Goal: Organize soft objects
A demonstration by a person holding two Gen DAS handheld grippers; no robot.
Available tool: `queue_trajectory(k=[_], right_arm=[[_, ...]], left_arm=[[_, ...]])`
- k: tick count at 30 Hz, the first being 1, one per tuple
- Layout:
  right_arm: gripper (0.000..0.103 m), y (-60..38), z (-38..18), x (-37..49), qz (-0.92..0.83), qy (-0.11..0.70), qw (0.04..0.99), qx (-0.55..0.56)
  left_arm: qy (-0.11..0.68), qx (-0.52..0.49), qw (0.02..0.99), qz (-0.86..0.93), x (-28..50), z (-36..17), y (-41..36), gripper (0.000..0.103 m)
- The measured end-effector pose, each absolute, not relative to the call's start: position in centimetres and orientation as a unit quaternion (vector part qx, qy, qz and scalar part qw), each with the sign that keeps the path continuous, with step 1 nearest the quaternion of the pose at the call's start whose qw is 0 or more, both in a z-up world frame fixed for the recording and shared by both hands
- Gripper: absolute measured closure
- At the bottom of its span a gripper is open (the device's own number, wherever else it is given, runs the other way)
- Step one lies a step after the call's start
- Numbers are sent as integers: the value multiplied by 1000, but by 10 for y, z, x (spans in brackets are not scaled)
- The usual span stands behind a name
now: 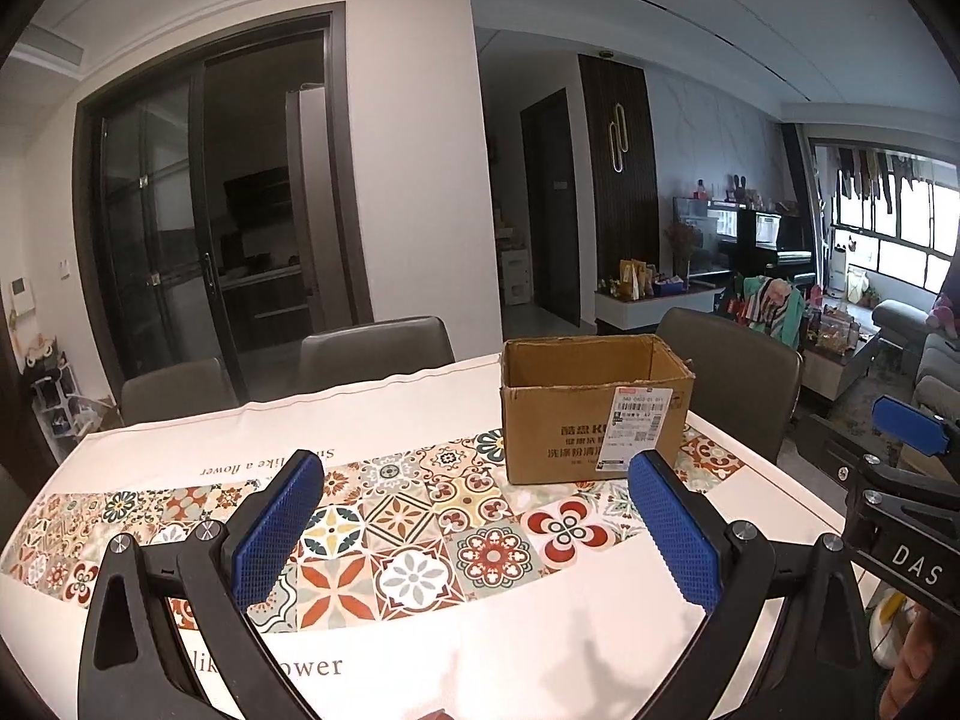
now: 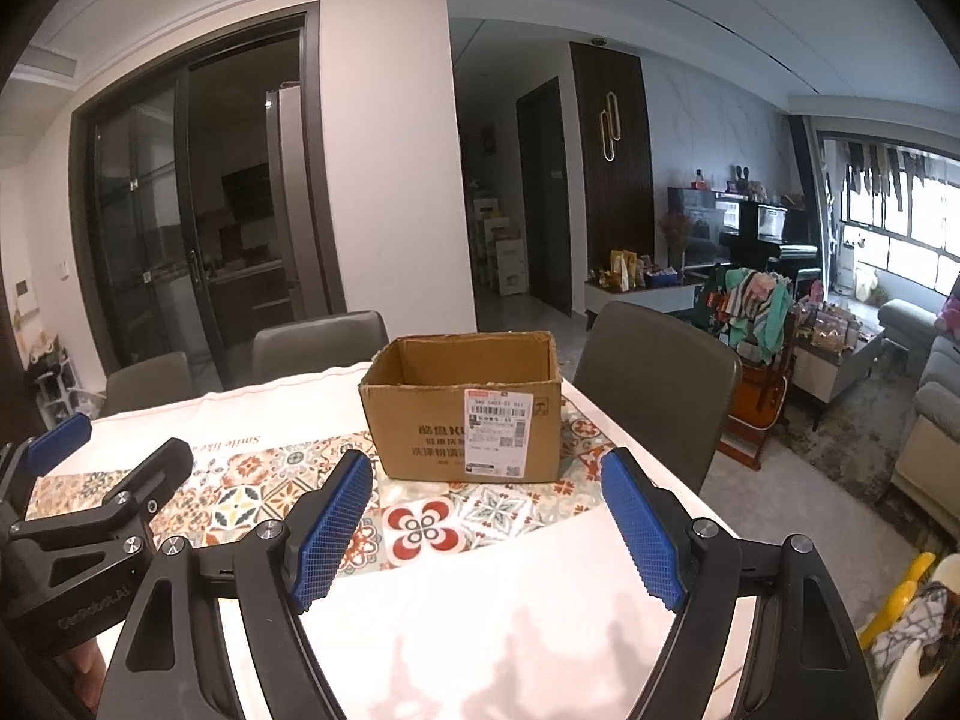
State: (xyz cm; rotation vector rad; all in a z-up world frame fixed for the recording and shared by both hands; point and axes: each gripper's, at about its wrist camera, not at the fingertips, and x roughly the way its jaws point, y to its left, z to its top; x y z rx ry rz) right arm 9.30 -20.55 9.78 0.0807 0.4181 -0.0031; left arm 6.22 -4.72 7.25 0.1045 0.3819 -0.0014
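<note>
Left tool [image 1: 474,522] and right tool [image 2: 486,516]: both wide, nothing held, near side of cardboard box [image 2: 462,414]; box apparently empty, upright on tabletop [image 2: 480,612].

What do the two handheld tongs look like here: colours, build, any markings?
Both match: the left tongs and right tongs have black plastic frames with triangular cut-outs and silver screws, and fingers faced with blue grid-textured pads. White lettering shows on the bodies: "DAS" on the right tongs, "GenRobot.AI" on the left. No cables or sleeves are visible.

Left hand-held gripper [image 1: 474,516] and right hand-held gripper [image 2: 486,516], side by side, jaws wide, empty.
</note>
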Motion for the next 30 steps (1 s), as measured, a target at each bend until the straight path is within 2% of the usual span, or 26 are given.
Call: queue_trajectory(k=[30], right_arm=[[23, -201, 77, 79, 3, 224, 974, 46]], left_arm=[[190, 59, 980, 4, 47, 57, -50, 0]])
